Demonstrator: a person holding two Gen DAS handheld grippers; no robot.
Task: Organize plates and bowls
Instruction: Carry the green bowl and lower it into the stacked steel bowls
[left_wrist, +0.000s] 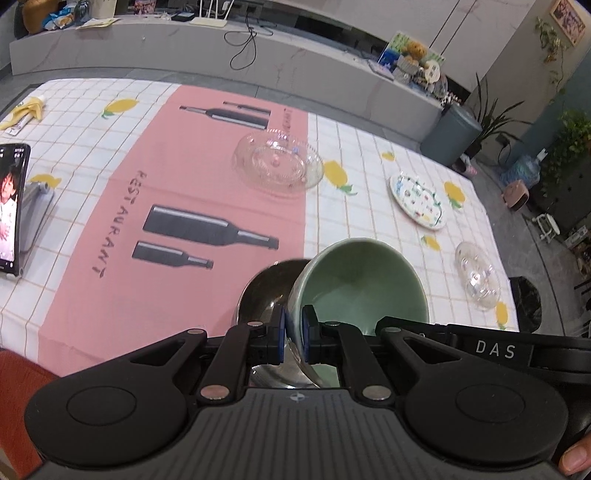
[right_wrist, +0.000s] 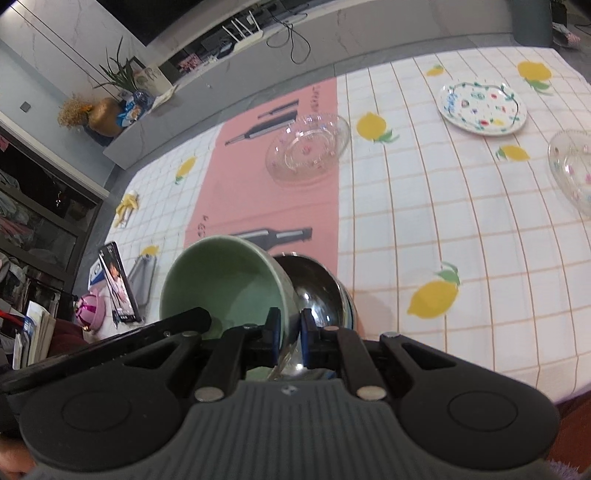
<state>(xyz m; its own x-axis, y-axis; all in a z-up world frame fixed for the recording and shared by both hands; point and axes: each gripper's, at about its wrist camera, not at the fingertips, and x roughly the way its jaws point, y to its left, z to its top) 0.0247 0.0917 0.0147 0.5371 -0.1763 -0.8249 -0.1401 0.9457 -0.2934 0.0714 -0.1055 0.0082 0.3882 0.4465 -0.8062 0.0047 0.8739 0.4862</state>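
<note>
With both my left gripper (left_wrist: 293, 334) and right gripper (right_wrist: 290, 334) clamped on the green bowl's (left_wrist: 364, 280) rim, I hold it against the steel bowl (left_wrist: 266, 286); beyond it, two glass dishes (left_wrist: 277, 162) and the floral plate (left_wrist: 419, 201) remain scattered, unstacked.

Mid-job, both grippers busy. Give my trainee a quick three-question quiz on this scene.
1. True or false: the flowered plate lies on the pink strip.
2. What do the fingers of the left gripper pinch? A) green bowl rim B) phone C) yellow cloth
3. Fill in: ___ clear glass dishes lie on the tablecloth.
Key: 1 false, it lies on the white checked part; 2 A; 3 two, the second near the right edge.
</note>
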